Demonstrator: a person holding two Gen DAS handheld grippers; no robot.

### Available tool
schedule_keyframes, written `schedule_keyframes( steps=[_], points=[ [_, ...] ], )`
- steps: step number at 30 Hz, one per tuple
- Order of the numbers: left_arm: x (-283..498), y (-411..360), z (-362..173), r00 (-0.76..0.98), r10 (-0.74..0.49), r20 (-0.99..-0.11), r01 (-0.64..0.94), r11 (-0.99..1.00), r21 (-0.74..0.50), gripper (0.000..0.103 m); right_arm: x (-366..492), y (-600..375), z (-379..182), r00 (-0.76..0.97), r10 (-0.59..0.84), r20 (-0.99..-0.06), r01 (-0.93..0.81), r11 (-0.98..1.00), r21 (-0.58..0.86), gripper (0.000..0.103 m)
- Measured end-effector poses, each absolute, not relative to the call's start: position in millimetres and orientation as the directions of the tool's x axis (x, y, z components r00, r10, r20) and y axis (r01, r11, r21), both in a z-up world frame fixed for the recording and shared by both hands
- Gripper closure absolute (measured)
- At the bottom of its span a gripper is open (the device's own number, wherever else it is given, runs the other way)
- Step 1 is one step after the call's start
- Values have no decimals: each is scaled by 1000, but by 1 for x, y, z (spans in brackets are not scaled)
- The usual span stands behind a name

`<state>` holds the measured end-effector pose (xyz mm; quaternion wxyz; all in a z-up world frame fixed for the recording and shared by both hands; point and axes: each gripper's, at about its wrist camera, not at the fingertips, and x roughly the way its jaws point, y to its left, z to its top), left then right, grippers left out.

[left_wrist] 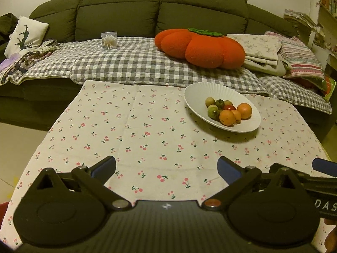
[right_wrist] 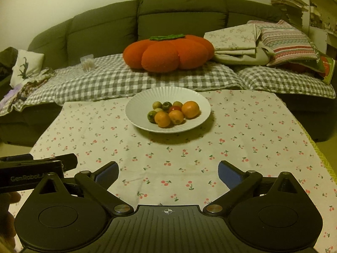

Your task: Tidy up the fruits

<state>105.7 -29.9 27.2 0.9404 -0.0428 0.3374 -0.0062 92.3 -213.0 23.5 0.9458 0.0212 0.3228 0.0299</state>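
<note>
Bowl: a white ribbed bowl (right_wrist: 134, 113) stands on the cherry-print tablecloth (right_wrist: 189, 158), toward the far edge of the table, just short of the sofa.
Fruits: three oranges (right_wrist: 190, 109) lie at the near and right side of the bowl, touching one another; small green fruits (right_wrist: 157, 105) crowd behind and left of them, and one small red fruit (right_wrist: 174, 108) sits in the middle of the heap.
Left gripper (left_wrist: 166, 168): jaws spread wide, nothing between the blue pads (left_wrist: 103, 167); it hangs over the near part of the cloth, well apart from the bowl, which lies ahead and to its right.
Right gripper (right_wrist: 168, 174): jaws spread wide and empty, pointing straight toward the bowl, well short of it.
Open room: the whole stretch of cloth between bowl and grippers is bare; a broad bare strip also lies left of the bowl.
Edges: the cloth's far edge meets the grey checked blanket (right_wrist: 118, 82) just behind the bowl; left of the bowl the table edge drops to the floor.
Sofa: an orange pumpkin cushion (right_wrist: 168, 52) sits behind the bowl, with folded linens (right_wrist: 233, 40) to its right.
Writing: the left gripper's side reads "GenRobot" in the right wrist view; letters "DAS" show on the right gripper in the left wrist view.
</note>
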Motion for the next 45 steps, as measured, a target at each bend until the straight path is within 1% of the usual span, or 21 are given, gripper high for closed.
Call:
schedule_keyframes(
  steps=[18, 45],
  points=[
    [106, -42, 28, 771, -63, -634, 12, 996, -84, 1, 90, -224, 25, 801, 62, -596, -48, 998, 39, 1],
    [107, -44, 24, 765, -40, -643, 3, 998, -58, 1, 90, -223, 23, 804, 64, -592, -63, 998, 24, 1]
  ],
)
